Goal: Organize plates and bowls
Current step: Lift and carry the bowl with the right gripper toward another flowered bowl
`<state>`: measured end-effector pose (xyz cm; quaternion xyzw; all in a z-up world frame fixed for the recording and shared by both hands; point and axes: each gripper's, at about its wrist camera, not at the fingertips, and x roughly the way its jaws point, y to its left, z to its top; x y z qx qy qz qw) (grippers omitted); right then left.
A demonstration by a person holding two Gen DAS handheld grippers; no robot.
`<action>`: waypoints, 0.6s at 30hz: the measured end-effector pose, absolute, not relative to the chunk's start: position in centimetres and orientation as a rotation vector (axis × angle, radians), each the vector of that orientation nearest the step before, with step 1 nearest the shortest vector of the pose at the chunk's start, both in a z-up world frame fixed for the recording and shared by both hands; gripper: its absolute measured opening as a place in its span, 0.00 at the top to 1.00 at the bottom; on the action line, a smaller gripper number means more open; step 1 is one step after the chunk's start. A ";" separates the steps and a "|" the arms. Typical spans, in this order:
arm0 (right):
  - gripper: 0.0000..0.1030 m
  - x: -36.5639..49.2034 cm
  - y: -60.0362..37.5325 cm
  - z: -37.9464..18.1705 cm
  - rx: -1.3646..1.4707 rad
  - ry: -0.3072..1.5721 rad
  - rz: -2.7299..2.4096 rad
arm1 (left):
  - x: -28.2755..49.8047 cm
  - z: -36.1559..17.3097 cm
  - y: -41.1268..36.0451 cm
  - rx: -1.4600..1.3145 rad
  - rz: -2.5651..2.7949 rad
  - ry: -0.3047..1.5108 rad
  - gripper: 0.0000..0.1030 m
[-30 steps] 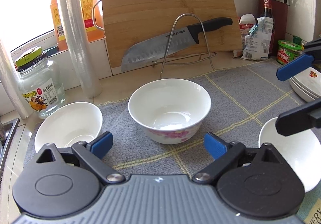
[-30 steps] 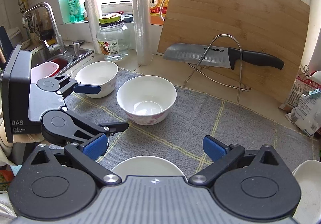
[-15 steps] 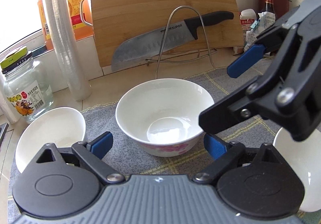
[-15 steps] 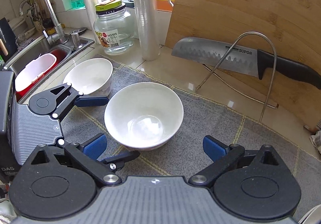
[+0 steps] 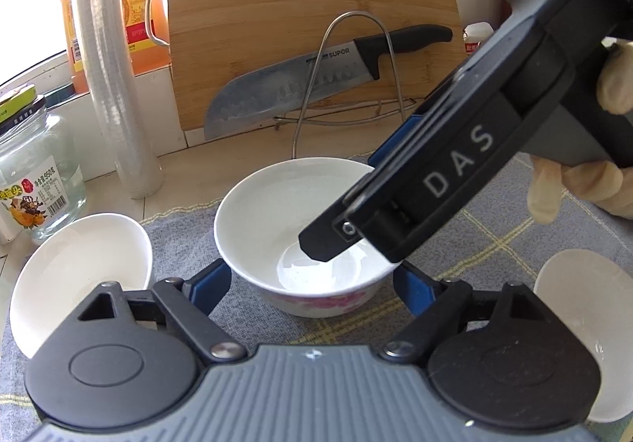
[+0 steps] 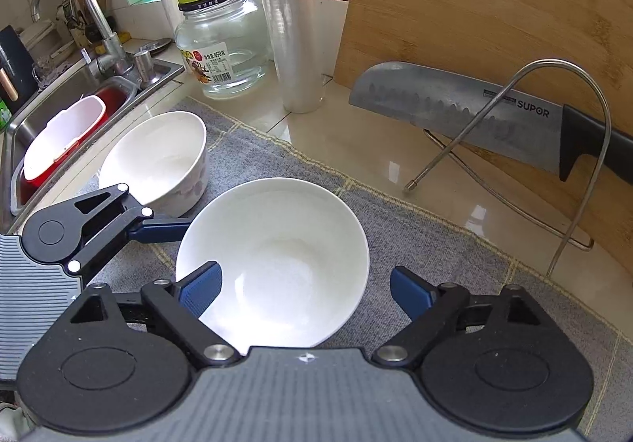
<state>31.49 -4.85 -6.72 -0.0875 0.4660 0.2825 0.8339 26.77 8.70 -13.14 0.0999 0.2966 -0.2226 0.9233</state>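
A white bowl with pink flowers (image 5: 308,236) stands on the grey mat (image 5: 494,244), also in the right wrist view (image 6: 277,264). My left gripper (image 5: 312,283) is open, its blue pads on either side of the bowl's near wall. My right gripper (image 6: 304,287) is open and reaches down over the bowl, one finger inside the rim and one outside its right side. In the left wrist view its body covers the bowl's right rim. A second white bowl (image 5: 79,272) sits to the left (image 6: 158,165). A third white dish (image 5: 585,283) lies at the right.
A glass jar (image 6: 221,42), a cling film roll (image 6: 292,18) and an oil bottle (image 5: 134,18) stand behind. A bamboo cutting board (image 5: 308,18) leans on the wall with a knife (image 6: 474,113) on a wire rack (image 6: 561,165). The sink (image 6: 79,93) lies at the left.
My right gripper has swung in over the flowered bowl and dropped to straddle its rim. My left gripper has edged closer to the bowl.
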 end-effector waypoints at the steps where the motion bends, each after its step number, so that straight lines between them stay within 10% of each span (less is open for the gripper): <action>1: 0.11 31.6 -4.8 -6.8 -0.186 0.986 0.600 | 26.8 -13.2 8.7 0.203 -0.459 0.609 0.14; 18: 0.17 32.4 -3.9 -7.3 -0.153 1.006 0.649 | 26.6 -12.8 8.8 0.221 -0.469 0.599 0.14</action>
